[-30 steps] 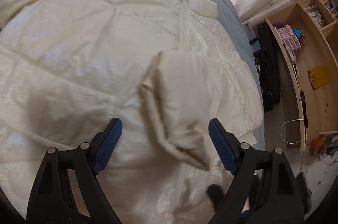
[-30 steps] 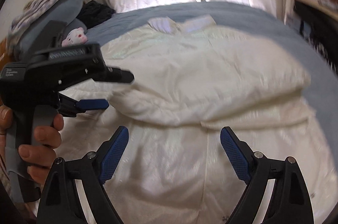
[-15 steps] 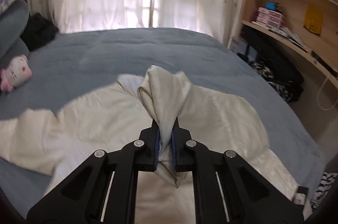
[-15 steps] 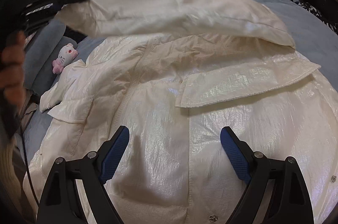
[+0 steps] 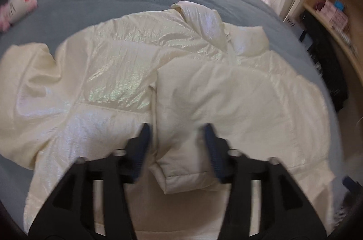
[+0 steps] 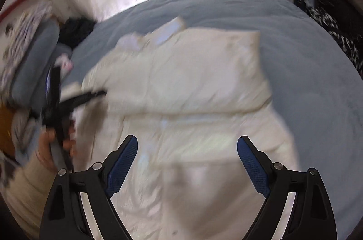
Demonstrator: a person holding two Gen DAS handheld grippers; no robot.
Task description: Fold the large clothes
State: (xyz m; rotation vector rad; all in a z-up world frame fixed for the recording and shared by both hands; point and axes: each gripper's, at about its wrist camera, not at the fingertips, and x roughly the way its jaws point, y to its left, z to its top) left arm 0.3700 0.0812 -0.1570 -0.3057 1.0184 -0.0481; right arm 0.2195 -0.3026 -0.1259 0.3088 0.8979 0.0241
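Since half a second earlier, my left claw (image 5: 175, 142) had let go of the sleeve (image 5: 204, 126) and its jaws had just been opening.

That sleeve lay folded across the chest of the cream jacket (image 5: 109, 72), its cuff between the parted blue pads but not pressed by them. My right claw (image 6: 187, 163) hung wide and empty over the near part of the jacket, which was spread on the blue-grey bed (image 6: 306, 63). I judged the first sleeve fold done; the other sleeve (image 5: 25, 86) was sprawled out to the left. Next I would need to pinch its cuff and carry it over the chest likewise.
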